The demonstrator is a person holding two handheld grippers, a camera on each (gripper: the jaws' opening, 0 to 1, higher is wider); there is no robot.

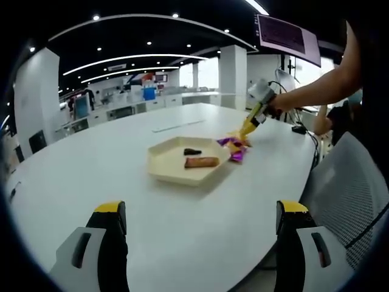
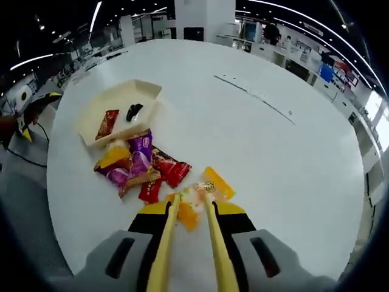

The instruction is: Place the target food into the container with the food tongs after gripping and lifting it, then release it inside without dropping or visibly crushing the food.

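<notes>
- Yellow plastic tongs (image 2: 188, 243) in the right claw (image 2: 189, 210) are sitting slightly parted, tips touching an orange wrapped snack (image 2: 213, 182).
- Cream hexagonal tray (image 2: 106, 106) is lying at ten o'clock on the white table (image 2: 273, 152), holding a brown bar (image 2: 108, 123).
- Left claw (image 1: 200, 222) is hovering wide open.

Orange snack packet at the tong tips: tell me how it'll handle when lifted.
The orange packet looks flat and glossy, so probably light and slippery between the thin tongs. Its crinkly wrapper likely flexes, sagging at the ends.
</notes>
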